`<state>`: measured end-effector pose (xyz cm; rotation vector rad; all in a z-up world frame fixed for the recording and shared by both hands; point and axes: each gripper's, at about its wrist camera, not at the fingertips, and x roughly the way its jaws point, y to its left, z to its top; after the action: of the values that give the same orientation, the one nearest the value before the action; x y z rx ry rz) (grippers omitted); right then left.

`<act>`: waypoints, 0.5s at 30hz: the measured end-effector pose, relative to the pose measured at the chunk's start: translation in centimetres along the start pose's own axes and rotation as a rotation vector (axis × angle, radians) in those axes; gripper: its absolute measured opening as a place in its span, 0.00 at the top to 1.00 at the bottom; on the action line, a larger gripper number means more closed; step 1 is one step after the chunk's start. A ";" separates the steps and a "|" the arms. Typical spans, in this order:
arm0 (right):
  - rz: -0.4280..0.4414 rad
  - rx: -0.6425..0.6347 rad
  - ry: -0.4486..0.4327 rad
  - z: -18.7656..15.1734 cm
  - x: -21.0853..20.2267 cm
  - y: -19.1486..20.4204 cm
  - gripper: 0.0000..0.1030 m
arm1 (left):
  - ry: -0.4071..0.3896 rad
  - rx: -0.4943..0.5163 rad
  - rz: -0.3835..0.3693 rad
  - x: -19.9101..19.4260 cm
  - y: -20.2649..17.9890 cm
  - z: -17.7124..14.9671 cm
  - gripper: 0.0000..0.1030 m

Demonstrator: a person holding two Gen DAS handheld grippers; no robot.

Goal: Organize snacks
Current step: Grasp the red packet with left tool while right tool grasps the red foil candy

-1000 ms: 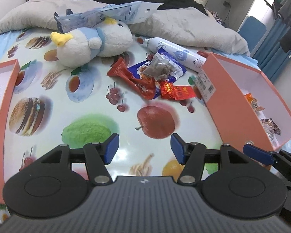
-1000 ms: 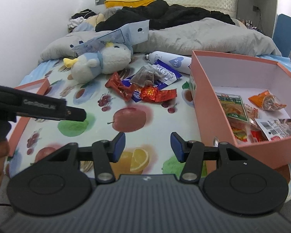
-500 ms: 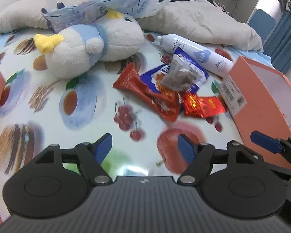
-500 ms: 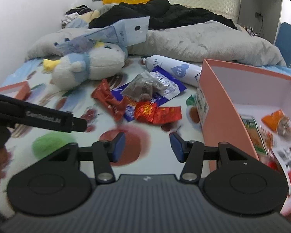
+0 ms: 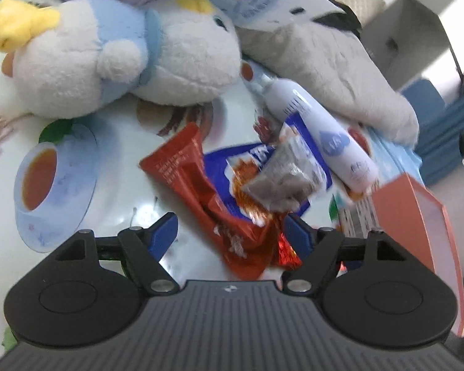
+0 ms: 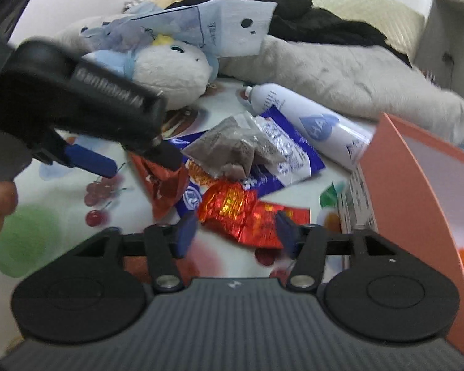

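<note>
A pile of snack packets lies on the fruit-print sheet. A long red packet (image 5: 207,198) runs between the open jaws of my left gripper (image 5: 230,235); it also shows in the right wrist view (image 6: 164,185). A blue packet (image 5: 250,160) and a clear bag of brown bits (image 5: 281,185) lie on top. A shiny red foil packet (image 6: 247,213) sits between the open jaws of my right gripper (image 6: 236,232). The left gripper (image 6: 89,157) shows there over the red packet. The pink box (image 6: 417,185) stands at the right.
A white and blue plush bird (image 5: 114,49) lies behind the pile with a pale blue package (image 6: 219,24) on it. A white spray bottle (image 5: 318,130) lies by the grey duvet (image 6: 340,68). Dark clothes lie at the back.
Both grippers have moved forward and down onto the snack pile. The left jaws now straddle the long red packet and the right jaws straddle the shiny foil packet. Both stay open.
</note>
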<state>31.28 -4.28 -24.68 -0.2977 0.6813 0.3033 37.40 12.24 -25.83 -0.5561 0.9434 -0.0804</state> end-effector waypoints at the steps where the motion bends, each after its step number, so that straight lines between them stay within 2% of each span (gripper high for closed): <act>1: 0.012 -0.006 -0.005 0.2 0.3 0.0 0.29 | 0.000 -0.018 0.021 0.4 0.2 0.1 0.23; 3: 0.019 -0.020 -0.006 0.4 0.9 0.2 0.29 | 0.009 -0.055 0.030 1.1 0.6 0.3 0.23; 9: 0.024 -0.035 0.018 0.4 3.2 0.5 0.30 | -0.033 -0.124 0.068 1.5 1.0 1.2 0.23; 11: 0.054 0.009 0.073 0.2 4.1 0.1 0.41 | -0.033 -0.127 0.094 1.8 0.5 1.4 0.24; 13: 0.090 0.077 0.080 -0.1 4.2 -0.6 0.46 | -0.033 -0.103 0.123 2.1 0.1 1.3 0.24; 15: 0.088 0.068 0.085 -0.1 4.0 -0.5 0.52 | -0.032 -0.072 0.139 2.4 -0.4 1.2 0.24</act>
<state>34.36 -4.11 -27.22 -0.2172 0.7882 0.3517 39.84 11.70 -26.85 -0.5553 0.9544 0.0875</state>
